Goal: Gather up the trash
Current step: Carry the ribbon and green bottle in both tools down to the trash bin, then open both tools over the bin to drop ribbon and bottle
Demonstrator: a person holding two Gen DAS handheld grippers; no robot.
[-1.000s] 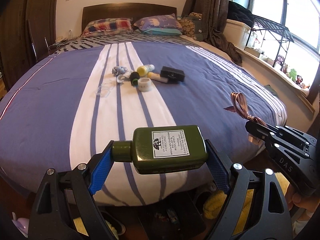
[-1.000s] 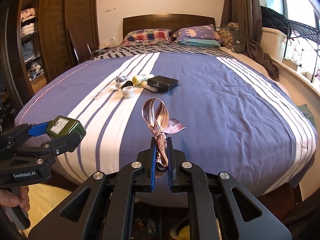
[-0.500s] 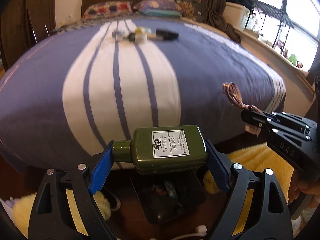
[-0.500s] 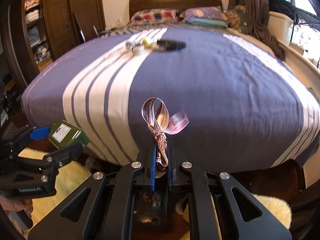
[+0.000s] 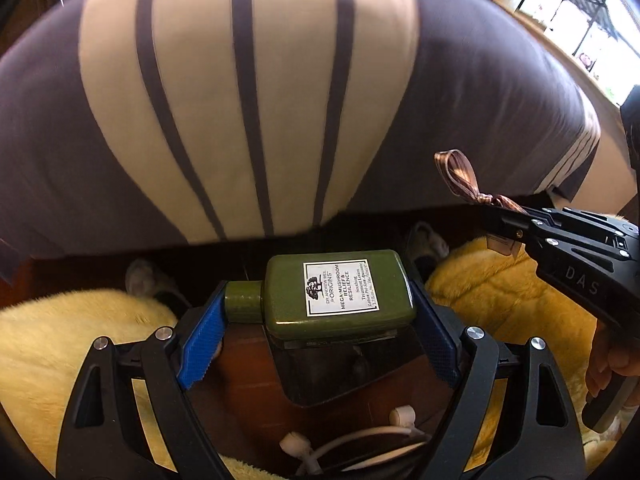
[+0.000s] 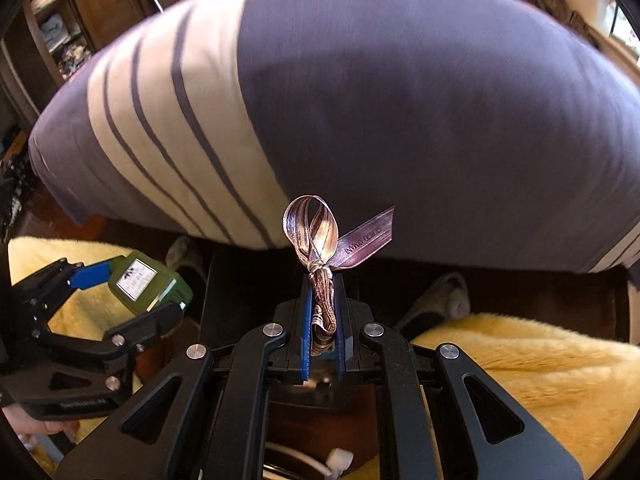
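Below the bed's edge, left gripper clamping green bottle, right gripper pinching ribbon.

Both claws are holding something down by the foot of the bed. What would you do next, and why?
Probably lower the left gripper slightly and open it. It holds the green bottle right above a dark bin on the floor between the yellow rugs, so the bottle should drop in. The right gripper, shut on the ribbon, could follow.
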